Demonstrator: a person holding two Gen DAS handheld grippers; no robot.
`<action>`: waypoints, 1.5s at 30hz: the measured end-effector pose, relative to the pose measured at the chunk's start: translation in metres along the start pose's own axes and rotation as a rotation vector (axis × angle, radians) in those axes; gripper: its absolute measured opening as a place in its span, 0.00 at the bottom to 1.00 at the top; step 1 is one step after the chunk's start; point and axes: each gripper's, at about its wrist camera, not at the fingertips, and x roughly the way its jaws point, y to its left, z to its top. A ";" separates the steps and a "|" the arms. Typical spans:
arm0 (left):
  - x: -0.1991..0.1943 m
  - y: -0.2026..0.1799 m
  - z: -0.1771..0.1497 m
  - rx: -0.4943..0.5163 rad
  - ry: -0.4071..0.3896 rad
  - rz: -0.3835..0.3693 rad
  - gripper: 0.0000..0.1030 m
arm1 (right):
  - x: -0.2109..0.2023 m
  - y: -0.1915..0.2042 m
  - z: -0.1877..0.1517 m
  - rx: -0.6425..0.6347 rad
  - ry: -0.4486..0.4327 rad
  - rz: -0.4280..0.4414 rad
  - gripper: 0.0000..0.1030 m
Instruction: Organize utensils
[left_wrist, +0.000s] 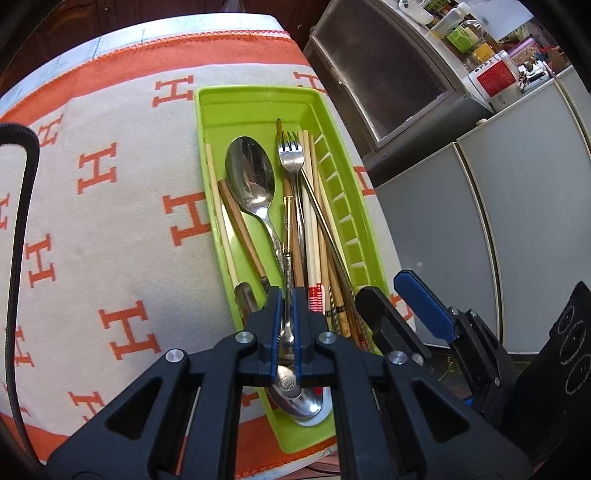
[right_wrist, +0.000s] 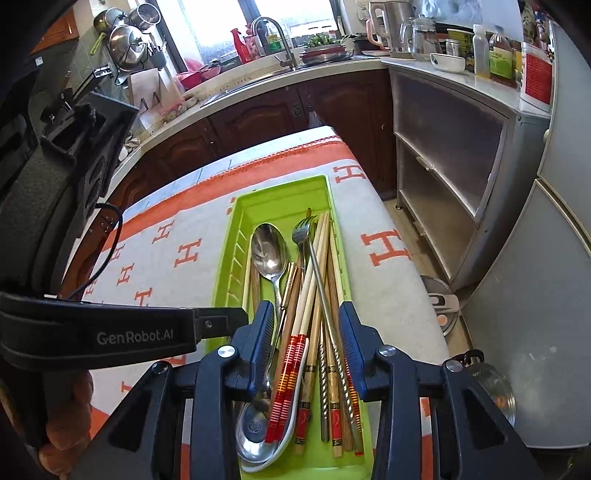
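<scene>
Green plastic tray (left_wrist: 207, 122) sits on the bench's orange-lettered cloth (left_wrist: 110, 221), full of utensils. Left tongs (left_wrist: 285, 295) pinch narrow on the gold-banded metal handle (left_wrist: 287, 229). Right tongs (right_wrist: 306, 314) hang wide over the wooden chopsticks (right_wrist: 314, 258). Best lift the handle straight and slow, so nothing tangles.

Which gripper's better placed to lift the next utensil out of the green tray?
Left. The left gripper is already shut on a spoon handle in the tray; the right gripper hangs open over the chopsticks.
</scene>
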 end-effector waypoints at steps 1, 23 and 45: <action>-0.003 0.001 -0.002 0.004 -0.005 0.005 0.02 | 0.001 0.001 0.000 -0.003 0.001 -0.001 0.36; -0.054 0.034 -0.063 0.017 -0.119 0.129 0.42 | -0.015 0.015 -0.020 -0.021 0.040 0.004 0.36; -0.193 0.053 -0.145 0.014 -0.547 0.416 0.73 | -0.140 0.088 -0.015 -0.122 -0.073 0.124 0.61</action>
